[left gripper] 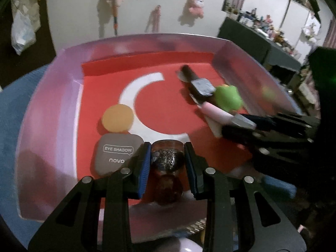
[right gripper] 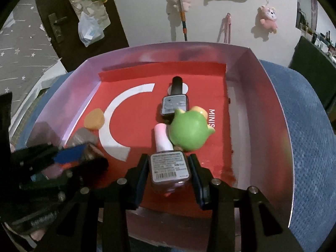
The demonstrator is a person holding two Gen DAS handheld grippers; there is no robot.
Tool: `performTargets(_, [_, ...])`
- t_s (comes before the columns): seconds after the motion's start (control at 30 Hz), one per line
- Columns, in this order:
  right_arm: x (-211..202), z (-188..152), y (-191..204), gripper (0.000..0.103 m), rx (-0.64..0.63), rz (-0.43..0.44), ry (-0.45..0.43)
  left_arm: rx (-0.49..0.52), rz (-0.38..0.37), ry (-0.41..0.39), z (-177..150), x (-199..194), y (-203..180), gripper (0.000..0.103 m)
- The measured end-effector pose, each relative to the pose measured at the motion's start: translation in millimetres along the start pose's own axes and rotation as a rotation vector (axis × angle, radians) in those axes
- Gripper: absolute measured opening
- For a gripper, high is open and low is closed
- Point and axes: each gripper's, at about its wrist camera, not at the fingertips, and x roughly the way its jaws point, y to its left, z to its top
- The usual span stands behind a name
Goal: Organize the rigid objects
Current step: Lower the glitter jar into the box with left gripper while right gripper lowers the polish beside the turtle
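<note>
A shallow box (left gripper: 63, 96) with a red floor lies on a blue cushion. My left gripper (left gripper: 168, 153) is shut on a small dark glittery bottle (left gripper: 167, 157) over the box's near side, beside a grey eye shadow case (left gripper: 115, 153) and a round orange puff (left gripper: 118, 118). My right gripper (right gripper: 169, 166) is shut on a nail polish bottle with a pink cap (right gripper: 169, 164), low over the red floor. A green toy figure (right gripper: 189, 132) and a black-capped nail polish bottle (right gripper: 174, 100) lie just beyond it. The right gripper also shows in the left wrist view (left gripper: 252, 130).
The box walls (right gripper: 252, 96) rise on all sides. The blue cushion (right gripper: 310, 126) spreads to the right. A dark door (right gripper: 69, 21), a hanging plastic bag (right gripper: 90, 29) and plush toys on the wall (right gripper: 268, 19) stand behind. A cluttered dark shelf (left gripper: 262, 33) is at far right.
</note>
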Motion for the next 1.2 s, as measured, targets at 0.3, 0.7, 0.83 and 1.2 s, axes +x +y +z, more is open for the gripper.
performTargets(0.3, [-0.4, -12.6, 4.5, 0.041, 0.002, -0.021, -0.003, -0.085, 0.059, 0.001, 12.2, 7.0, 36.6, 0.029])
performTargets(0.7, [4.9, -4.8, 3.5, 0.041, 0.018, -0.041, -0.018, -0.068, 0.086, -0.001, 13.7, 9.0, 29.5, 0.03])
performTargets(0.83, [3.9, -4.1, 4.8, 0.041, 0.014, -0.044, -0.018, -0.072, 0.081, 0.0, 14.9, 9.7, 27.8, 0.03])
performTargets(1.2, [4.1, -5.0, 4.5, 0.041, 0.021, -0.038, -0.02, -0.073, 0.081, 0.001, 15.4, 10.0, 28.9, 0.03])
